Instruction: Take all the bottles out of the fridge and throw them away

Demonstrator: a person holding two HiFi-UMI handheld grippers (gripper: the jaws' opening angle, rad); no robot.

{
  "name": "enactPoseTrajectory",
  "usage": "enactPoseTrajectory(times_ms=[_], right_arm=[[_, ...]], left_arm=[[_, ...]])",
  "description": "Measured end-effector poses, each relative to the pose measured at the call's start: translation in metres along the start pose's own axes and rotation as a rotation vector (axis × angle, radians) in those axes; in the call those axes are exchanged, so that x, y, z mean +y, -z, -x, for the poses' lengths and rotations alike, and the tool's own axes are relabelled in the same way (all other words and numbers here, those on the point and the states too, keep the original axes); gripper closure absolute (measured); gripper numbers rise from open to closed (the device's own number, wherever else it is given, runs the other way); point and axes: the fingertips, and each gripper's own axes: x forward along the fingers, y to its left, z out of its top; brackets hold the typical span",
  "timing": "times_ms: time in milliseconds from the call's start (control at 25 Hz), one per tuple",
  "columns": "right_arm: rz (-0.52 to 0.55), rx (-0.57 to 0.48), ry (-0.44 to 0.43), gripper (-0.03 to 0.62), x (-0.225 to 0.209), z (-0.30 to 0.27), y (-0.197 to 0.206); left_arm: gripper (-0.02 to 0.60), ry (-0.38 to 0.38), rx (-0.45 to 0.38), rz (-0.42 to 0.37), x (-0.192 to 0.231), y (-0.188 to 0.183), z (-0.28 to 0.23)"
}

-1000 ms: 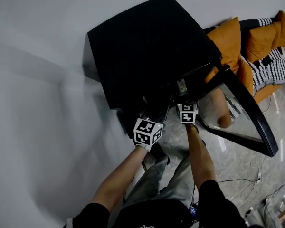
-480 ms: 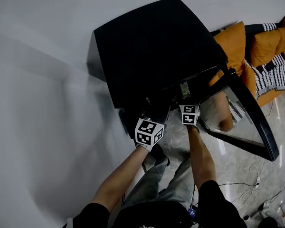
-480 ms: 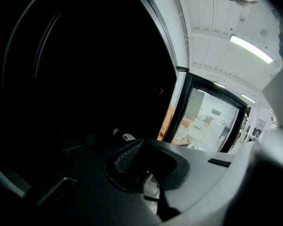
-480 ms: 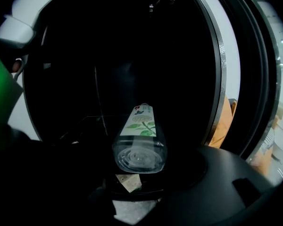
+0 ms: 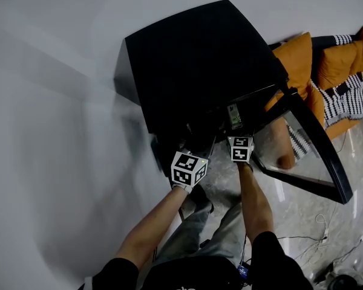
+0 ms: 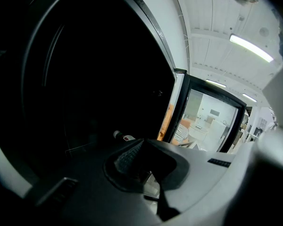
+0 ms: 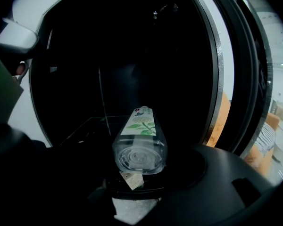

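A clear bottle (image 7: pixel 140 145) is clasped in the right hand-held gripper (image 5: pixel 236 130) at the mouth of the black fridge (image 5: pixel 199 65), with its base turned away from the fridge. The glass door (image 5: pixel 317 142) is swung wide at the fridge's right. Over the past second this gripper has been drawn only slightly back from the fridge opening, so the bottle is judged to be barely clear of the fridge and not yet on its way to being thrown out. The left hand-held gripper (image 6: pixel 146 166) is held clenched and empty at the left of the fridge opening. A second bottle (image 6: pixel 123 137) is seen deeper inside the fridge, so more removals are judged to remain.
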Motion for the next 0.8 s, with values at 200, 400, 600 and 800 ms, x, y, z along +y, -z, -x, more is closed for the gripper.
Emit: enactPoseTrajectory(times_ms=[200,400,600,800], right_arm=[[0.003,-0.006,-0.005,0.287,0.000,0.007,-0.002],[0.009,-0.019,-0.012,0.287,0.001,0.023,-0.010],[0.014,-0.020,-0.024,0.287,0.003,0.049,-0.015],[0.008,-0.031,-0.029,0.287,0.003,0.090,-0.028]], left_arm=[[0.581,0.000,-0.009,-0.005,-0.004,-0.002,0.003],[0.581,-0.006,-0.007,-0.001,-0.009,-0.001,0.010],[0.581,-0.006,-0.006,0.001,-0.019,-0.003,0.019],[0.581,-0.006,-0.008,-0.001,-0.035,-0.008,0.034]])
